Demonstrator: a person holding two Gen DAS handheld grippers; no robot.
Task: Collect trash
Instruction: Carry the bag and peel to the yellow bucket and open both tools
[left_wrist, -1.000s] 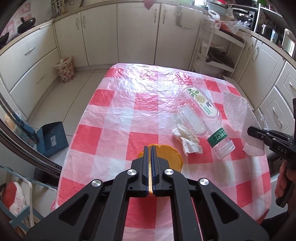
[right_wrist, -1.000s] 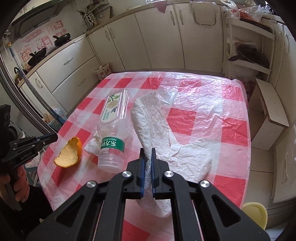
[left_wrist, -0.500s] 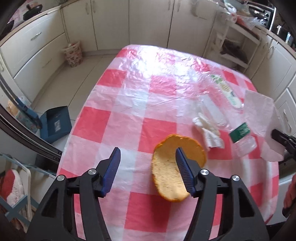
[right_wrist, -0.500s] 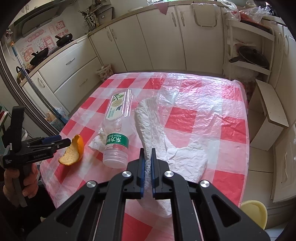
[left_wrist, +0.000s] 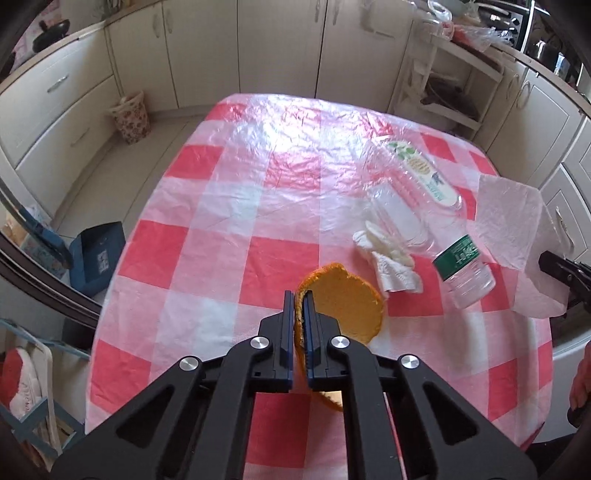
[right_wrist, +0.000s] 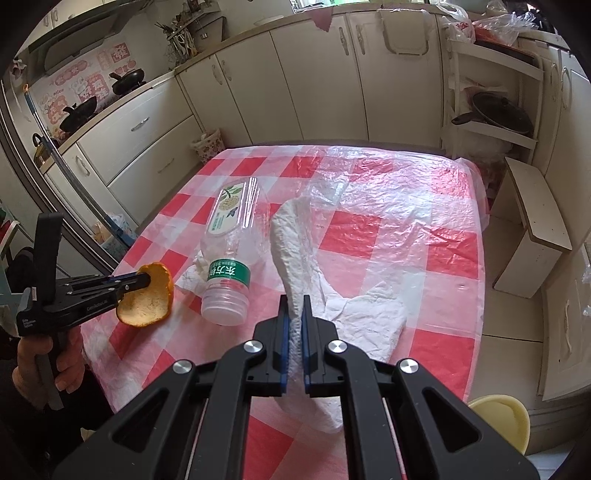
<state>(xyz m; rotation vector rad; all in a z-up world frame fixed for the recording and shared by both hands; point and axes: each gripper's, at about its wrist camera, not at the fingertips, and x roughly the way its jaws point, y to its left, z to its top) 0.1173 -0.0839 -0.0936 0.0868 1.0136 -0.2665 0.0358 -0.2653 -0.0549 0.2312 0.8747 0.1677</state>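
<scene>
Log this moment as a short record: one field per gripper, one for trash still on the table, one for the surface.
left gripper: shut on the orange peel, lifted off the table
right gripper: shut on the white plastic bag, which trails onto the table
trash still lying: plastic bottle on its side, crumpled tissue touching it
surface: table with red and white checked cover

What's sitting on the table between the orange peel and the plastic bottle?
A crumpled white tissue lies between the orange peel and the plastic bottle, tucked against the bottle's side; the left wrist view shows it best.
</scene>
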